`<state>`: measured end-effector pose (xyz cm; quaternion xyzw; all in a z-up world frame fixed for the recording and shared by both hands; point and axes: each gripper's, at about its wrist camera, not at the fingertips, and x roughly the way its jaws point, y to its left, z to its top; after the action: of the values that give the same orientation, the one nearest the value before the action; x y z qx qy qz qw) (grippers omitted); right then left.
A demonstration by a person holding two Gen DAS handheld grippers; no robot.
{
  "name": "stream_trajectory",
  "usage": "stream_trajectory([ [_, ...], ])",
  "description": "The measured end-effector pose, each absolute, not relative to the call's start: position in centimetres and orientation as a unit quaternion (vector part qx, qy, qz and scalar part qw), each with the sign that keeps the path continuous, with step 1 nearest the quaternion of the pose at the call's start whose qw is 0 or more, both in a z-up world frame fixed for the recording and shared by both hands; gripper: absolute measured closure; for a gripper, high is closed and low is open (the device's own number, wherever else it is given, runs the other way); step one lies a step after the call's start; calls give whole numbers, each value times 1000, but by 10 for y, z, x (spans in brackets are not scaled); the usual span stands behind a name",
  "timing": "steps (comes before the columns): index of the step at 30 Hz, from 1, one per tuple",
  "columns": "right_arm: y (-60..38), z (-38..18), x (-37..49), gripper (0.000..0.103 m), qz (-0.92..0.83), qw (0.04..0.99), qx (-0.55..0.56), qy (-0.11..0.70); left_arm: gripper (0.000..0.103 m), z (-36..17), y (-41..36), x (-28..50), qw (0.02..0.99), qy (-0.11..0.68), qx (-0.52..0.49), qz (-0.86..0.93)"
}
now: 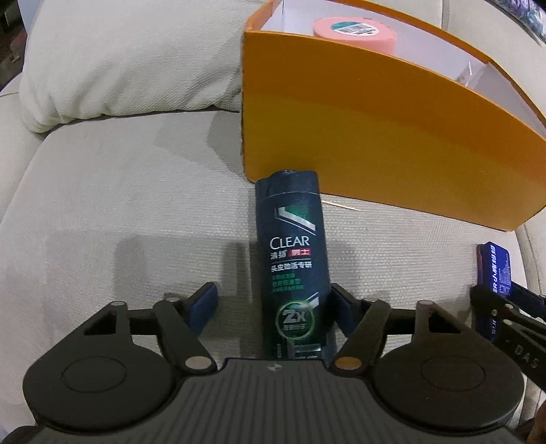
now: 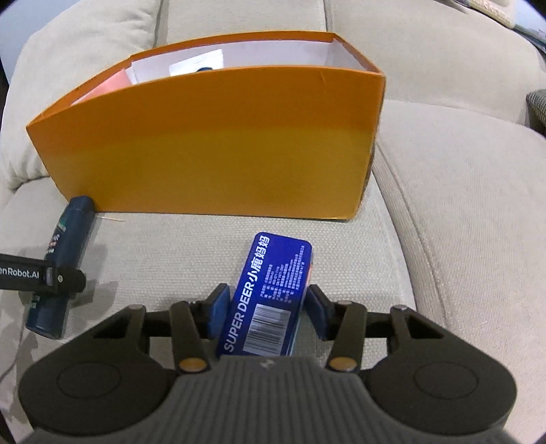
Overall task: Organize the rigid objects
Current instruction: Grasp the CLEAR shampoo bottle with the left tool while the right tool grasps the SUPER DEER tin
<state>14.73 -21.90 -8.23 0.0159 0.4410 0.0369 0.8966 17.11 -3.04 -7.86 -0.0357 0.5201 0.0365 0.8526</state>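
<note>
A dark green CLEAR shampoo bottle [image 1: 290, 252] lies on the sofa seat, its cap end against the orange box [image 1: 375, 129]. My left gripper [image 1: 273, 293] straddles it. The right pad touches the bottle's side, while the left pad stands clear of it. A blue SUPER DEER box [image 2: 273, 290] lies in front of the orange box [image 2: 211, 153], and my right gripper [image 2: 268, 293] has both pads against its long sides. The bottle [image 2: 65, 246] shows again at the far left of the right wrist view, and the blue box [image 1: 494, 269] at the right edge of the left wrist view.
Inside the orange box sit a pink roll [image 1: 351, 30] and a white carton [image 2: 196, 65]. A pale cushion [image 1: 119, 61] leans at the back left. A thin wooden stick [image 1: 341, 205] lies at the box's foot. Beige sofa seat [image 2: 460, 205] stretches to the right.
</note>
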Motion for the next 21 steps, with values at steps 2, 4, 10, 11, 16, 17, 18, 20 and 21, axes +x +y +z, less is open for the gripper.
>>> stream_trajectory([
  [2, -218, -84, 147, 48, 36, 898, 15, 439, 25, -79, -32, 172, 852, 521, -33, 35],
  [4, -217, -84, 149, 47, 36, 898, 17, 438, 25, -79, -33, 173, 852, 522, -31, 36],
  [10, -219, -82, 149, 46, 36, 899, 22, 437, 24, -80, -36, 175, 851, 522, -34, 46],
  [11, -219, -82, 149, 46, 36, 899, 22, 437, 24, -79, -36, 176, 851, 522, -35, 48],
  [16, -219, -83, 148, 44, 34, 898, 24, 437, 24, -79, -36, 174, 853, 518, -31, 48],
  [17, -218, -83, 148, 44, 34, 899, 24, 437, 24, -79, -36, 173, 854, 518, -30, 48],
  [18, -219, -83, 148, 44, 34, 898, 24, 437, 23, -79, -36, 173, 854, 517, -30, 47],
  [20, -219, -83, 148, 44, 34, 899, 23, 437, 23, -79, -36, 172, 855, 516, -28, 47],
  [21, -219, -83, 148, 44, 34, 898, 23, 437, 24, -79, -37, 172, 855, 516, -27, 47],
])
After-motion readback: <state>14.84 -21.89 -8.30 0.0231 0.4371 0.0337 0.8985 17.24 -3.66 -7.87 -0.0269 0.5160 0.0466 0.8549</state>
